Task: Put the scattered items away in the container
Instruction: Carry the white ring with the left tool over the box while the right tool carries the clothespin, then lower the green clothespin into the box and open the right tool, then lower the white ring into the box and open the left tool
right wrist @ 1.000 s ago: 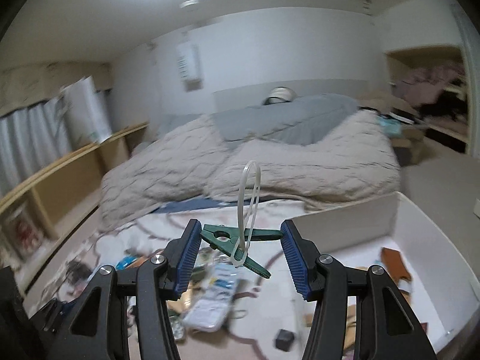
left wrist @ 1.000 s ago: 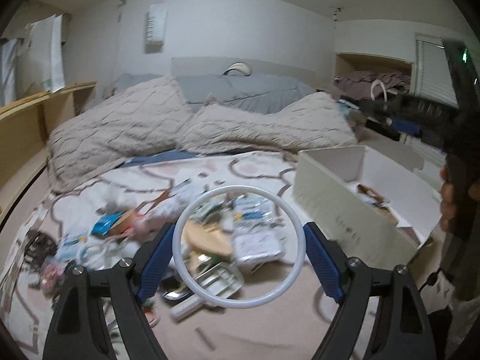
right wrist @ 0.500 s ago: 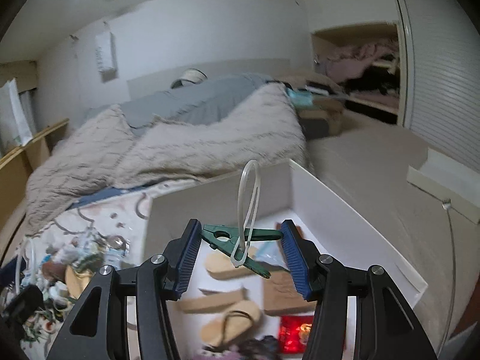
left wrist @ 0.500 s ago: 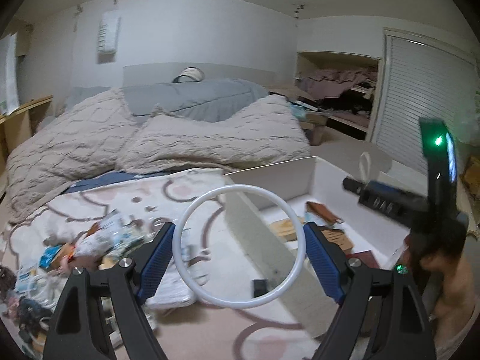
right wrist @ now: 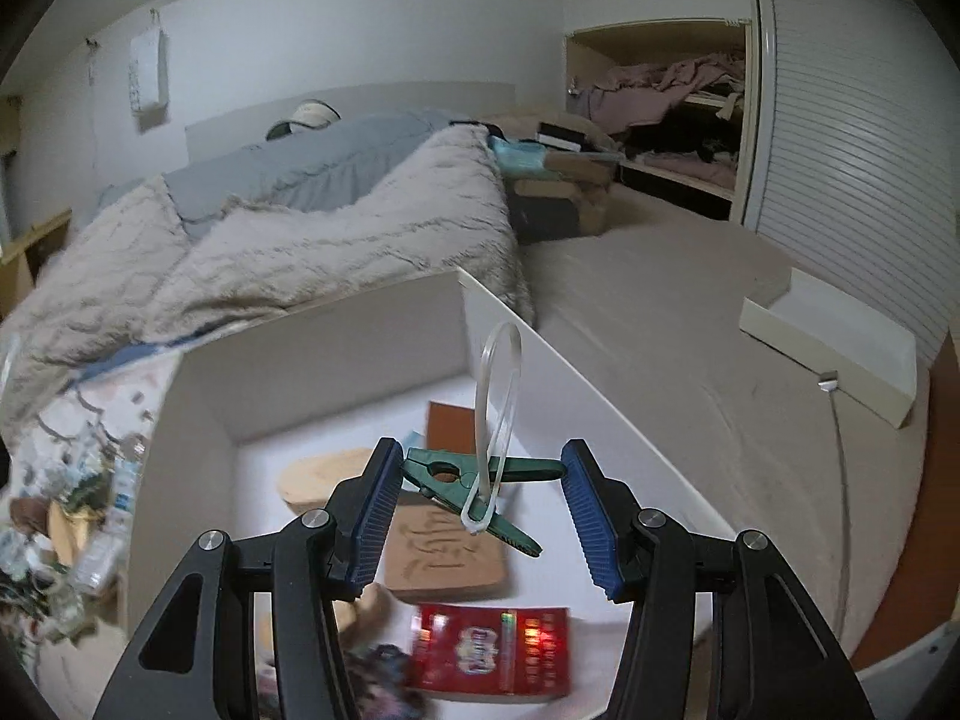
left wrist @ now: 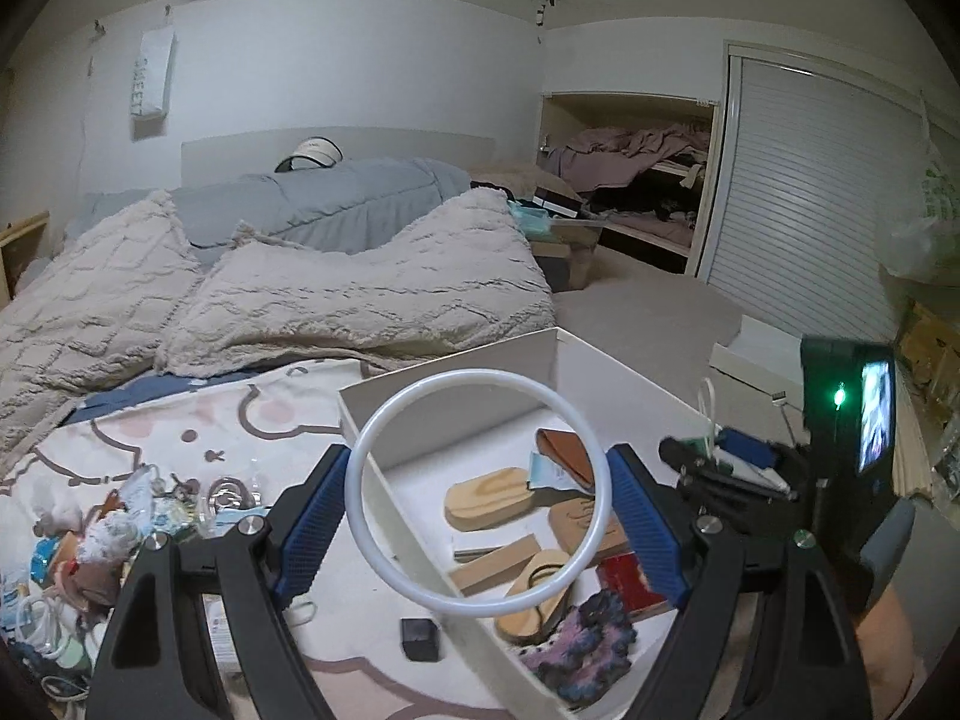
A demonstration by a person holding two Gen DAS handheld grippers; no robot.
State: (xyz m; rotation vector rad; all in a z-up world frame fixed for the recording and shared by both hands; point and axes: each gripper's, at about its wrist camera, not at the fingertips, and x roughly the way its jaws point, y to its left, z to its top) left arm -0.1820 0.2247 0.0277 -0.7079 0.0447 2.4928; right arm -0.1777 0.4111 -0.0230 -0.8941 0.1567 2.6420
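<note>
My left gripper (left wrist: 478, 510) is shut on a white ring (left wrist: 480, 376), which stands flat-on between the blue pads above the left wall of the open white box (left wrist: 636, 378). My right gripper (right wrist: 480, 504) is shut on a green clothespin (right wrist: 534, 471) with a clear plastic loop (right wrist: 482, 408) standing up from it, and hangs over the inside of the white box (right wrist: 324, 360). In the left wrist view, the right gripper (left wrist: 714, 456) sits at the box's right rim. Several wooden pieces, a brown wallet (left wrist: 567, 450) and a red packet (right wrist: 492, 648) lie in the box.
A pile of scattered small items (left wrist: 120, 528) lies on the patterned blanket left of the box, with a small black cube (left wrist: 420, 639) close to its wall. The bed with its duvets (left wrist: 360, 288) rises behind. A white lid (right wrist: 840, 354) and a cable lie on the beige floor at right.
Both views have swung right, from the scattered pile to the white box. My right gripper has sunk over the box's inside. The ring and the clothespin have stayed gripped.
</note>
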